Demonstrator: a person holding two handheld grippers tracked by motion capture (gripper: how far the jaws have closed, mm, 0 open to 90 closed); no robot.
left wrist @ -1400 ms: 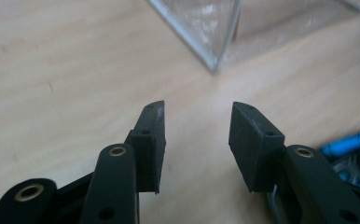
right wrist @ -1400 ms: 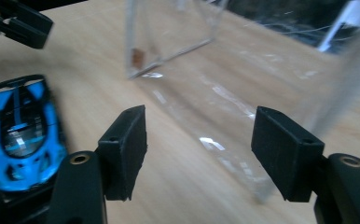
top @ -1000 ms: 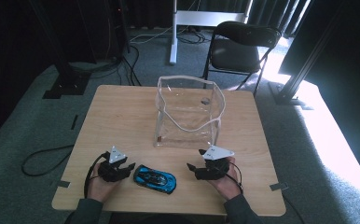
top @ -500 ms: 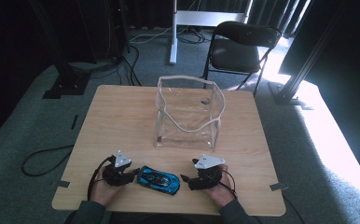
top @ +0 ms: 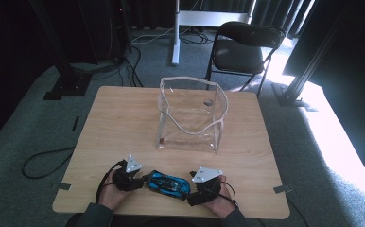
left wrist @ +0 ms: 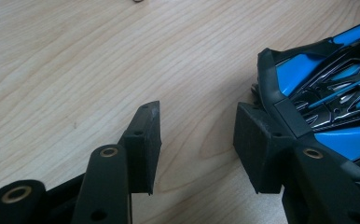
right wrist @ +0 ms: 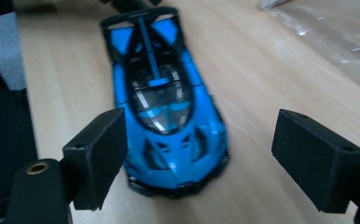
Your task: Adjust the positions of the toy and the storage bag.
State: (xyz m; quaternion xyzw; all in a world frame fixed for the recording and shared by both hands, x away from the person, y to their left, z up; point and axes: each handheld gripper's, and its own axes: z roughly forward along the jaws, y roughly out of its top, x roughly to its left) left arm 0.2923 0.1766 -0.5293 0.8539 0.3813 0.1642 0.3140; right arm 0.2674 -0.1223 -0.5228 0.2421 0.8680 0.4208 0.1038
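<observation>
Both grippers, left [top: 140,180] and right [top: 193,195], have closed in on the blue toy car [top: 169,183] at the table's [top: 124,123] 6 o'clock edge, jaws open and the right's just widened, suggesting an imminent two-sided pickup toward the clear bag [top: 190,116] at 12 o'clock.

Bare bench [top: 119,123] lies open left and right of the clear bag [top: 190,116], which blocks mid-bench. Toy car [top: 169,183] fills the near edge between both hands.
</observation>
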